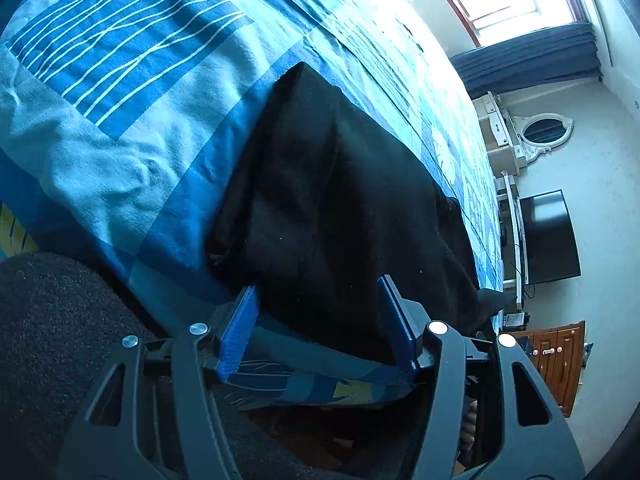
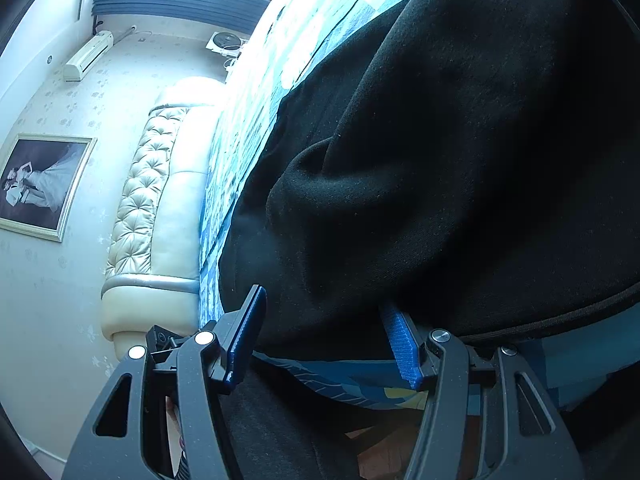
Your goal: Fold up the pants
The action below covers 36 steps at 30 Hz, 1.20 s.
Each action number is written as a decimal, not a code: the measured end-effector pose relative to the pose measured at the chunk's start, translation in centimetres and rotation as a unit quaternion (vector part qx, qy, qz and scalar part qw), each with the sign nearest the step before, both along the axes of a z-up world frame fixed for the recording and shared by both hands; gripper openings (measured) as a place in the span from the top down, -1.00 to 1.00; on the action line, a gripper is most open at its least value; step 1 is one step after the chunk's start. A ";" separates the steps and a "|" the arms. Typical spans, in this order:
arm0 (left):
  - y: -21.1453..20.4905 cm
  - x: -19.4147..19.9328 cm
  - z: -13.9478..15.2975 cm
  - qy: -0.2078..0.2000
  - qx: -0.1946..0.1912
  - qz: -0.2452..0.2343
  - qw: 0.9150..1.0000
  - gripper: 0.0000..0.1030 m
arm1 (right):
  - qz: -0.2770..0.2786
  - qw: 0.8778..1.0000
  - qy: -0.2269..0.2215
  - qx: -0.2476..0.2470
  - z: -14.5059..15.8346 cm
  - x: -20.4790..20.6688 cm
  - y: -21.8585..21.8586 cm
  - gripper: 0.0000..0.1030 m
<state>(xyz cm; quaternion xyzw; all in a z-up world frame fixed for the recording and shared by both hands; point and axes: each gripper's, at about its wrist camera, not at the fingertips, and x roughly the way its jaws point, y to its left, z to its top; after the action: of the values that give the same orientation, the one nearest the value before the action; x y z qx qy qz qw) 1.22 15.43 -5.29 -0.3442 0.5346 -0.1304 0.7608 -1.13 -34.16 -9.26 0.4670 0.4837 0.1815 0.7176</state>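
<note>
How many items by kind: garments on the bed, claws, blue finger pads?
Black pants on the bed: 1
Claws: 2, left claw and right claw
Blue finger pads: 4, two per claw, e.g. and
Total: 7

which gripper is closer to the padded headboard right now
Right. The right gripper sits at the black pants on the bed's edge, with the padded headboard just beyond. The left gripper faces the TV; no headboard shows there.
</note>
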 end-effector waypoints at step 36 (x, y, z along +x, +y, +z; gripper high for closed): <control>-4.7 -0.7 6.2 -0.120 0.213 -0.042 0.969 -0.42 | -0.268 0.957 -0.030 -0.108 4.8 -6.0 -25.0 0.15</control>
<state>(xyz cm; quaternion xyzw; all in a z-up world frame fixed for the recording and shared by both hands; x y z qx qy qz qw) 0.48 10.72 0.87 -0.1330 0.4684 -0.0855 0.8693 -7.16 -59.14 -4.50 0.4937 0.3358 -0.0566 0.8002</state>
